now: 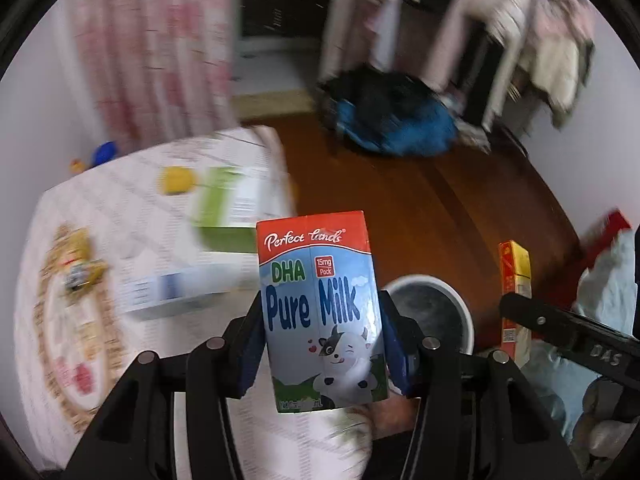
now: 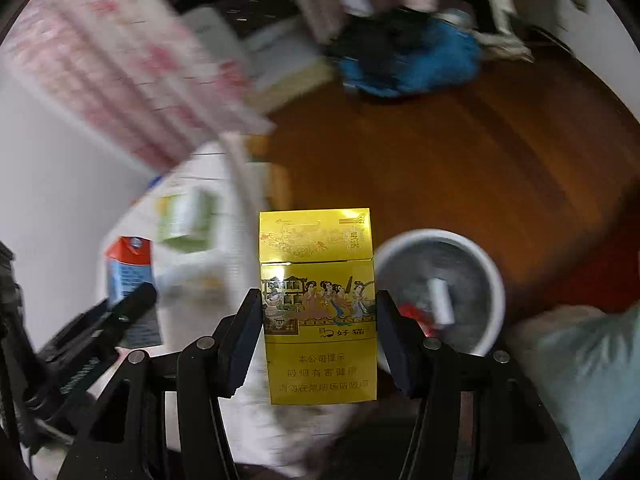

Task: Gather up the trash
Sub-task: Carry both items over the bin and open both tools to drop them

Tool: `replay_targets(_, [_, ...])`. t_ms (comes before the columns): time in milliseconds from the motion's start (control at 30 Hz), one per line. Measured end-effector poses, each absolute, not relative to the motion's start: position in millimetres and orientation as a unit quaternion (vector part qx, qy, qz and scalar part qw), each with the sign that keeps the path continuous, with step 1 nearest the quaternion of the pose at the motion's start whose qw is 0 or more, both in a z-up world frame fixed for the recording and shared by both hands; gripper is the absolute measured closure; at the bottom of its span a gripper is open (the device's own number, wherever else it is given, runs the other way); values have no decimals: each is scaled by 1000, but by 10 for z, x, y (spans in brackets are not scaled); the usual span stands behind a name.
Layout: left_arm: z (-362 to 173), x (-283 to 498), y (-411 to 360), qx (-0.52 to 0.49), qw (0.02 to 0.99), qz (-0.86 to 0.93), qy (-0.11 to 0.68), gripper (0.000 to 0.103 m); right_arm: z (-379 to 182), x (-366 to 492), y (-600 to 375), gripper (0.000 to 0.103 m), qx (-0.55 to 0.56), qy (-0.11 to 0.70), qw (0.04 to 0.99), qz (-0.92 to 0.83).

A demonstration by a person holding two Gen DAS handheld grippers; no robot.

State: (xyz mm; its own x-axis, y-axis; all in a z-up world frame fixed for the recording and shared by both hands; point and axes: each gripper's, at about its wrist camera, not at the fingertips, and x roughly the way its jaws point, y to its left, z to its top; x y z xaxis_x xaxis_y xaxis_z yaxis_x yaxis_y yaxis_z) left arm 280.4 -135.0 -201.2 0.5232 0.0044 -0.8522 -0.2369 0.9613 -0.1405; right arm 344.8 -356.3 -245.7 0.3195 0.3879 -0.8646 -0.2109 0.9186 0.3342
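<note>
Between the pads, nearest each lens: one held item per tool.
Left gripper [image 1: 322,344]: fingers pinching the milk carton [image 1: 322,312] by its two narrow sides; carton upright, printed face toward the lens, reading "Perfect Lands DHA Pure Milk".
Right gripper [image 2: 318,334]: fingers pressed against both sides of the yellow cigarette pack [image 2: 318,308]; pack upright, lid closed.
Waste bin [image 2: 440,292]: round, white-rimmed, grey-lined; it sits on the floor just right of the cigarette pack and below it; a small white piece and something red lie inside.
Carton relative to bin: left of the rim [image 1: 432,280], held above the table edge, not over the opening.
Pack relative to bin: seen from the left wrist view [image 1: 516,300], just right of the rim.
Table [image 1: 100,300]: left of the bin, under a patterned cloth; a green box [image 1: 224,208], a white box [image 1: 168,292] and a yellow round item [image 1: 176,180] rest on it, all blurred.
Floor [image 2: 460,160]: brown wood, beyond the bin.
Blue and black bundle [image 1: 388,116]: on the floor well beyond the bin; too blurred to identify.
</note>
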Motion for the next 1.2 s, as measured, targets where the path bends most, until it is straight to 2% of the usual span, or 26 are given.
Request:
replay_targets(333, [-2835, 3575, -2220, -82, 820, -5, 566, 55, -3431, 3939, -4416, 45, 92, 617, 776, 89])
replay_targets(633, [-3133, 3867, -2417, -89, 792, -24, 604, 53, -3974, 4234, -4550, 44, 97, 655, 746, 75])
replay_targets(667, [-3144, 3871, -2409, -89, 790, -23, 606, 52, -4032, 4258, -4550, 44, 96, 660, 741, 73])
replay_targets(700, [-3155, 3870, -2405, -87, 789, -21, 607, 42, -4092, 4280, -4544, 44, 93, 665, 738, 69])
replay_targets(733, [-3156, 3860, -2408, -84, 790, -18, 607, 28, -4117, 4279, -4543, 44, 89, 669, 735, 64])
replay_targets(800, [-3154, 3829, -2397, -77, 793, -11, 605, 16, -4169, 4276, -4538, 18, 77, 673, 733, 54])
replay_targets(833, [-3156, 3824, -2409, -71, 792, -8, 606, 12, -4181, 4258, -4532, 15, 74, 673, 734, 52])
replay_targets(933, [-3171, 3808, -2416, -54, 793, 1, 606, 8, -4161, 4217, -4496, 10, 53, 673, 737, 44])
replay_targets(1000, [-3173, 3806, -2418, -48, 794, 5, 605, 4, -4118, 4176, -4469, 2, 40, 671, 739, 40])
replay_targets(1200, [-3114, 3734, -2372, -44, 799, 13, 600, 4, -3953, 4074, -4429, 2, 26, 663, 748, 38])
